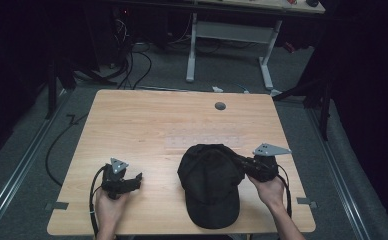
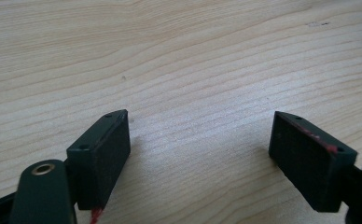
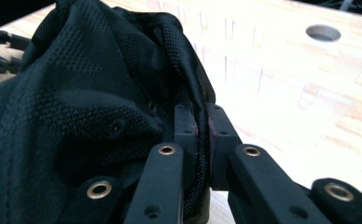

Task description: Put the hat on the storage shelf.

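A black cap (image 1: pixel 209 182) lies on the wooden table (image 1: pixel 147 125), brim toward the near edge. My right gripper (image 1: pixel 241 163) touches its right side and is shut on the cap's fabric edge (image 3: pixel 198 116), pinched between both pads. The crown (image 3: pixel 76 102) bulges up to the left in the right gripper view. My left gripper (image 1: pixel 138 177) rests on the table left of the cap, apart from it. Its jaws stand wide open over bare wood, a fingertip (image 2: pixel 102 156) at each side and nothing between.
A round grommet hole (image 1: pixel 220 106) sits near the table's far edge. A faint pale rectangular patch (image 1: pixel 204 141) marks the wood behind the cap. Beyond the table are a desk frame (image 1: pixel 229 45) and cables (image 1: pixel 132 65) on the floor.
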Motion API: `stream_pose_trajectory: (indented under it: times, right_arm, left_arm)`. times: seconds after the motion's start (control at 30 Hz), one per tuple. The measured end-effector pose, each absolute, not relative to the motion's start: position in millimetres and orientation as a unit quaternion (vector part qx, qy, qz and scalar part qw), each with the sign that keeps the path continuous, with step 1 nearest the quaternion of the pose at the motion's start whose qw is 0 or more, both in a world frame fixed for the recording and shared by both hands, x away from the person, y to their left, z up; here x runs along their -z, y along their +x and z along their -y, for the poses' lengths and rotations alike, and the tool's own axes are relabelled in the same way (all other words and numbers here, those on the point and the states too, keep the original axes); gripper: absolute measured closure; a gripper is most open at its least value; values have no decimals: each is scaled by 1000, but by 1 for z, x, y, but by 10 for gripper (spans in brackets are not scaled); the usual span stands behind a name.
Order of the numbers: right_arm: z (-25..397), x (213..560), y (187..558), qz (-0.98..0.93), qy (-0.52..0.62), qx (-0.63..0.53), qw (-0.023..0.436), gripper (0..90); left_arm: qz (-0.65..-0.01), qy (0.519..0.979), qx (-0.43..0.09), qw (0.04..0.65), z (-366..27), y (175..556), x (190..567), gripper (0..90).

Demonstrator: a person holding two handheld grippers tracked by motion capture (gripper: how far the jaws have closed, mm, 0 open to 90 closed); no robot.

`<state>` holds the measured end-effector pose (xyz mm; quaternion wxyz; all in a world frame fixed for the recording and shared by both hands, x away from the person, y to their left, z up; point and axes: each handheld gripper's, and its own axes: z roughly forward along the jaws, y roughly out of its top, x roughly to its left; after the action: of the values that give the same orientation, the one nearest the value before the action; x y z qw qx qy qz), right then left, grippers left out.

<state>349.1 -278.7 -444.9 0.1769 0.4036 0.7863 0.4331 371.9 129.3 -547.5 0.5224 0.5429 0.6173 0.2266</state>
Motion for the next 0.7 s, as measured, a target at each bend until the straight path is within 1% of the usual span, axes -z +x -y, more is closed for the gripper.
stream_pose_trajectory:
  times: [0.13, 0.43, 0.7]
  right_arm:
    - [281, 433, 352, -785, 395, -449, 164, 854]
    - [281, 408, 353, -787, 372, -459, 179, 854]
    - [282, 394, 353, -786, 362, -466, 185, 855]
  left_arm:
    - [-617, 543, -226, 522, -129, 372, 548, 208]
    - [-617, 543, -226, 522, -129, 372, 548, 205]
    - [-619, 542, -227, 522, -129, 372, 547, 206]
